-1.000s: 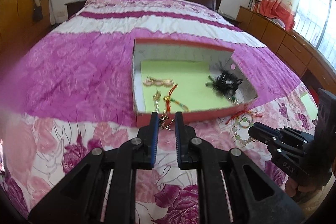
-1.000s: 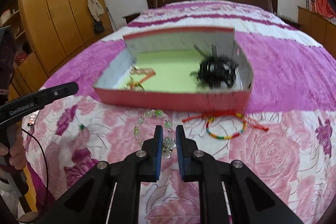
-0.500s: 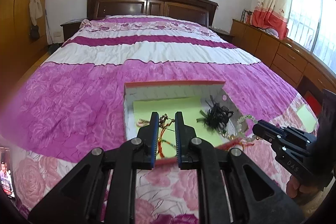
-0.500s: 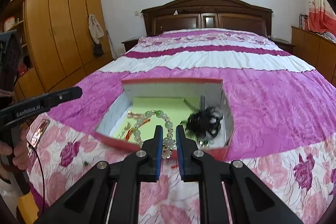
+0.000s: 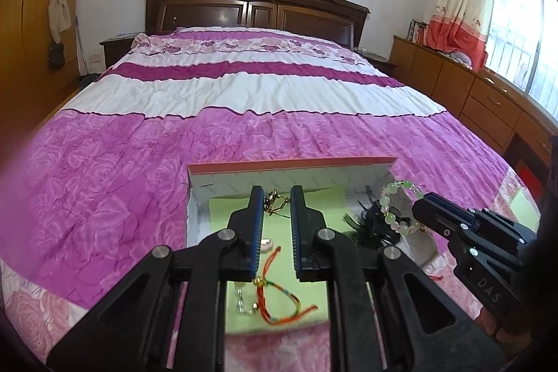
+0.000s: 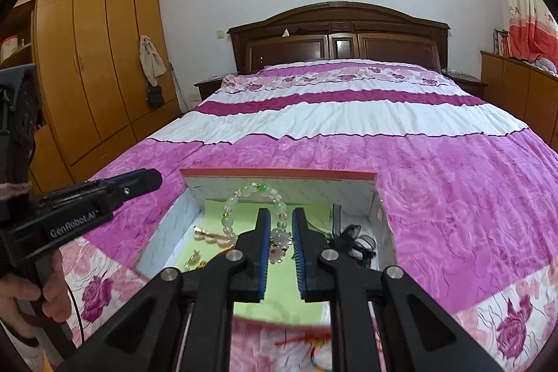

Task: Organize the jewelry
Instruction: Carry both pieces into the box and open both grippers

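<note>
A shallow red-rimmed box with a green floor lies on the bed; it also shows in the right wrist view. My left gripper is shut on a small gold earring, held over the box. My right gripper is shut on a pale green bead bracelet, which hangs over the box; the bracelet also shows in the left wrist view. Inside lie a red and multicoloured string bracelet, a black hair tie and a pink-gold hair clip.
The box sits on a pink and purple floral bedspread. Another string bracelet lies on the bedspread in front of the box. A wooden wardrobe stands left, a headboard behind, a dresser right.
Both grippers have risen from the bedspread and moved forward over the box, the left carrying the earring and the right carrying the bead bracelet.
</note>
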Available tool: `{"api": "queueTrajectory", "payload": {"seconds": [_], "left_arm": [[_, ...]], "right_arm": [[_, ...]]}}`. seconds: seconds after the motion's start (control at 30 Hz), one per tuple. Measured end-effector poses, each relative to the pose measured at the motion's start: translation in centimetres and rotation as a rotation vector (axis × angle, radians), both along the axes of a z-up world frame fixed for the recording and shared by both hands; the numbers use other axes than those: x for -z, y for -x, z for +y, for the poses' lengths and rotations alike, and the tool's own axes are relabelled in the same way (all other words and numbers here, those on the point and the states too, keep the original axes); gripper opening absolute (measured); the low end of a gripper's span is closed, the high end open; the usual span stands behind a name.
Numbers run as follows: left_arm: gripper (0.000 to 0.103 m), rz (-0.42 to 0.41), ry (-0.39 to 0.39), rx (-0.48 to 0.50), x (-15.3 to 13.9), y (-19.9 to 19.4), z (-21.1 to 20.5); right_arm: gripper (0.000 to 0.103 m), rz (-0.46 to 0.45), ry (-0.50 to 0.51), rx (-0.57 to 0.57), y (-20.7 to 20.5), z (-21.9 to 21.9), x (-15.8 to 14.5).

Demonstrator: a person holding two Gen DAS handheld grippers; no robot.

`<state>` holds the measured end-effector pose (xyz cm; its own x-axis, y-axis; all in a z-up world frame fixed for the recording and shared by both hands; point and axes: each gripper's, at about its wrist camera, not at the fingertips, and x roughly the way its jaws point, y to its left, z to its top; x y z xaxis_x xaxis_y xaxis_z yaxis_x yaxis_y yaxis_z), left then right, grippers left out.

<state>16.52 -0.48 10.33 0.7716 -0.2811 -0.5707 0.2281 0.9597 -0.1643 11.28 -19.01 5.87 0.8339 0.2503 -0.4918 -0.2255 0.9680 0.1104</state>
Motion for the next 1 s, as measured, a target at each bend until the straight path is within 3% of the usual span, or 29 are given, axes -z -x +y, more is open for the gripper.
{"api": "queueTrajectory", "payload": {"seconds": [0.53, 0.87, 1.0], "left_arm": [[0.007, 0.178, -0.089, -0.018, 6.9, -4.8, -1.1], [0.008, 0.197, -0.13, -0.023, 8.1, -5.2, -1.6], [0.016, 0.2, -0.134, -0.022, 8.0, -5.1, -1.7]], "right_arm": [[0.014, 0.185, 0.073, 0.037, -7.9, 1.0, 5.7], [0.015, 0.257, 0.084, 0.025, -9.1, 0.8, 7.7], [0.019, 0.27, 0.051, 0.026, -9.0, 0.5, 7.5]]}}
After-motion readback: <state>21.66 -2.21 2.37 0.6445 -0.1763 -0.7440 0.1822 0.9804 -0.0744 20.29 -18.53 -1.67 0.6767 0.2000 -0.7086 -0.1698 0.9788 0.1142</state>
